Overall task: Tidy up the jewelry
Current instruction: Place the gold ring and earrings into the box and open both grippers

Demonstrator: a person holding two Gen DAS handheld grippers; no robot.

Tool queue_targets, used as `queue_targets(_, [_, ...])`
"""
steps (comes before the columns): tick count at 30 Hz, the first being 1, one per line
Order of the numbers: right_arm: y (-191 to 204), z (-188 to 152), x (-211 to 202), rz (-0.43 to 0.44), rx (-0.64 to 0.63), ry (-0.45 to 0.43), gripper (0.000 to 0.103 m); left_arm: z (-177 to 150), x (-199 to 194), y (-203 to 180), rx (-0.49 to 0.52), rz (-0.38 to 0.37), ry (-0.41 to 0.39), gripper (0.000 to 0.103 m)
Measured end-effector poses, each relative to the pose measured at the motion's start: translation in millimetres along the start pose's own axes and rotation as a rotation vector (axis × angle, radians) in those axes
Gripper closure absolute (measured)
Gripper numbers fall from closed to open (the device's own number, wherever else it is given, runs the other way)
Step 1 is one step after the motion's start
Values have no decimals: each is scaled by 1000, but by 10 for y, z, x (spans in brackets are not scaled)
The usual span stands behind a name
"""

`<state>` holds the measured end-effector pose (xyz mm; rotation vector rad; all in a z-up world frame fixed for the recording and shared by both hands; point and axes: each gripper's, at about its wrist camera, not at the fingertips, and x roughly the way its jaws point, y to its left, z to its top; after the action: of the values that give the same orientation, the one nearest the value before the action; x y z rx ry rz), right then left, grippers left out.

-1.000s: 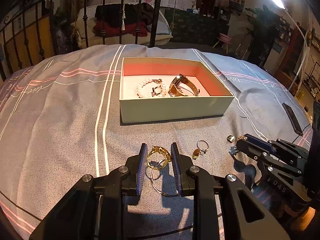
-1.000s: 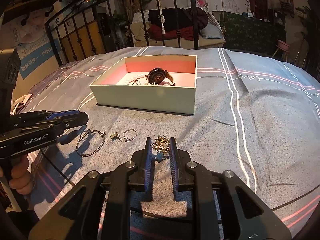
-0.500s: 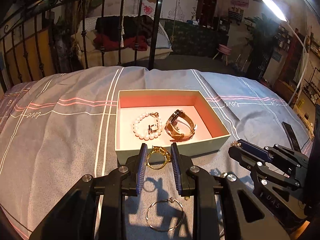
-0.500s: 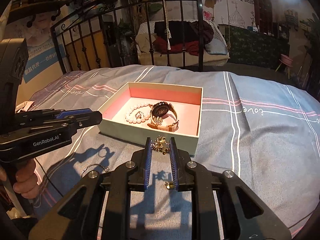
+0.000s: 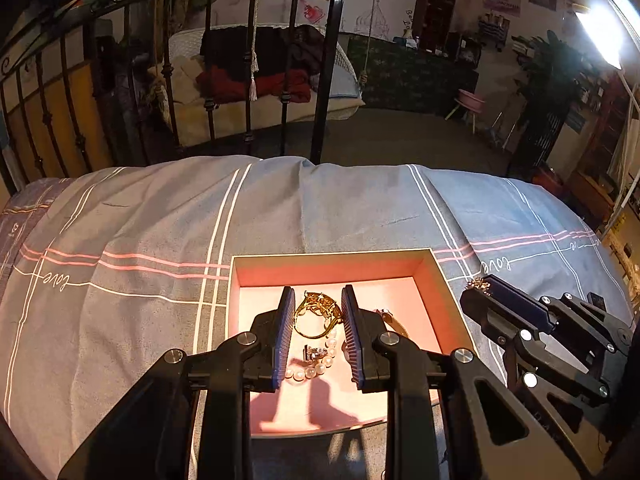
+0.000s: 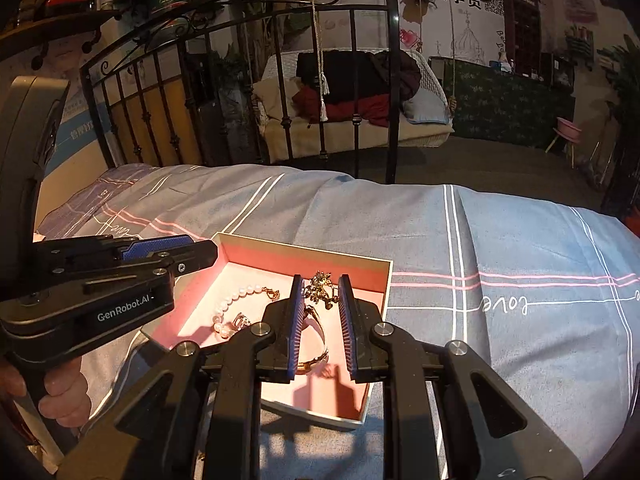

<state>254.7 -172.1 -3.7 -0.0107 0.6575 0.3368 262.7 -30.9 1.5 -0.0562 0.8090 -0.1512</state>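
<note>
Progress: the box (image 5: 448, 312) on the bed (image 5: 120, 240) already holds a pearl bracelet (image 6: 230, 308) and a watch (image 6: 316, 344). Two pieces are in transit.

Left claw (image 5: 316, 322): narrowed onto a gold ring (image 5: 316, 316), held above the box floor, over the pearl bracelet.

Right claw (image 6: 320, 300): narrowed onto a small gold ornament (image 6: 322, 290), held above the box interior, over the watch.

Remaining, by judgement: release both pieces into the box. Whether other jewelry is left on the bed cannot be told; none is in view.

Change from one second ago: both claws were then low over the bed, short of the box, among a thin bangle and small rings. Both have since lifted their pieces and advanced over the box.
</note>
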Motion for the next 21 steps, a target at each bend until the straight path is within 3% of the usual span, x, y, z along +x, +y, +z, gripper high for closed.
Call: queue_targets(21, [101,-236,510,17,-27,139,85,-139,424,-18,10,11,135,79])
